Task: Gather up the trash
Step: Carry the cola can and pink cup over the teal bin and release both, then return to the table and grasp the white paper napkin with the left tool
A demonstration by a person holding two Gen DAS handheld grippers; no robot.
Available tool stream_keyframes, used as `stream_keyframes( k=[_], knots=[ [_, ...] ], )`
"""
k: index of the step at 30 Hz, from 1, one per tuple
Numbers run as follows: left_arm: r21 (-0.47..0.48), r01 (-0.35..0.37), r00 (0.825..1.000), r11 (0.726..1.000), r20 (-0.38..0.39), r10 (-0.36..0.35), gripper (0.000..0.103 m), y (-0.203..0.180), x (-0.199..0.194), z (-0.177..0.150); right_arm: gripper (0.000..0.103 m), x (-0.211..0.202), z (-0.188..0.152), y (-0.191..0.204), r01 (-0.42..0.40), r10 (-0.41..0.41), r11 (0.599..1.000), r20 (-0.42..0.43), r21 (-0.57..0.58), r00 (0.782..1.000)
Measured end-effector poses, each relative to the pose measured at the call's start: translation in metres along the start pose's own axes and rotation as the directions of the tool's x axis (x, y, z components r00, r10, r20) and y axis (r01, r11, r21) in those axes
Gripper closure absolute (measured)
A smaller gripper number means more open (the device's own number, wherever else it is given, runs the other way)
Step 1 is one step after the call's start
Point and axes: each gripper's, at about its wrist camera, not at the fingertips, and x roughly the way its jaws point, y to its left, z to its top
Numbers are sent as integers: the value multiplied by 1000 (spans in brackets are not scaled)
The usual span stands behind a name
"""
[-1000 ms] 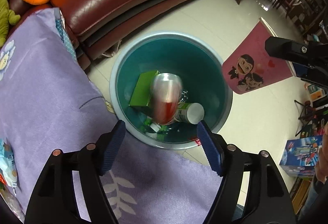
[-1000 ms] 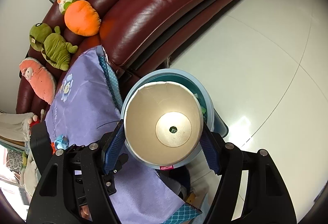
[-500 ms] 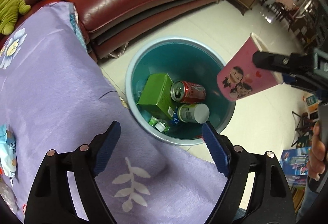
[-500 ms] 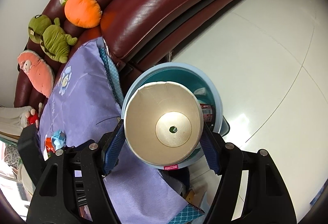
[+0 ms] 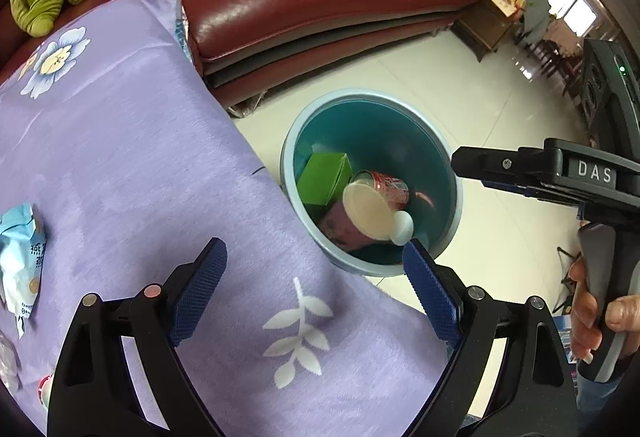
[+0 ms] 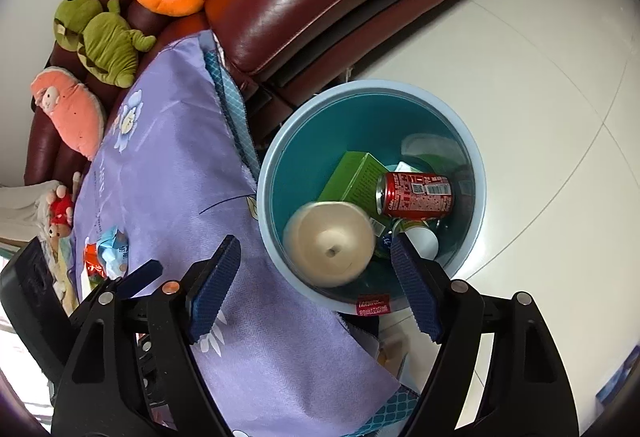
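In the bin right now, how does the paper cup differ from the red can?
The paper cup is pink outside and cream inside, with an open mouth; the red can is red with white print and a closed metal top. The cup is wider and tapered; the can is a slimmer straight cylinder. The cup looks blurred, tilted mouth-up toward the camera; the can is sharp and lies on its side. Both are inside the bin, beside the green box.

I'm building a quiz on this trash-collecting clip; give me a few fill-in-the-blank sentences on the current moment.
The paper cup is inside the ____.
The soda can in the bin is coloured ____.
Between the right gripper's opening pads is ____.
The tablecloth is coloured ____.

Missing: bin; red; nothing; purple
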Motion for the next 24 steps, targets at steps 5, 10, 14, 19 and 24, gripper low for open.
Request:
stream_keyframes(
  k=[5,10,14,19,24],
  knots=[
    [-12,14,1000,1000,8,-14,13,7,-7,-8,21,-5,-7,4,32,-32,999,-4,16,999],
    [-26,23,999,999,29,-23,13,16,-20,-16,20,-8,-12,12,59,-59,998,-13,21,998],
    [-40,31,999,999,46,-29,13,25,-31,-26,17,-13,-19,25,72,-72,997,-10,8,997],
    [-58,36,996,998,78,-31,13,35,-49,-39,17,-19,-31,49,76,-77,996,-8,-37,997],
    [-82,36,993,996,111,-27,12,50,-71,-58,17,-22,-49,74,72,-73,994,-7,-80,997]
  ],
)
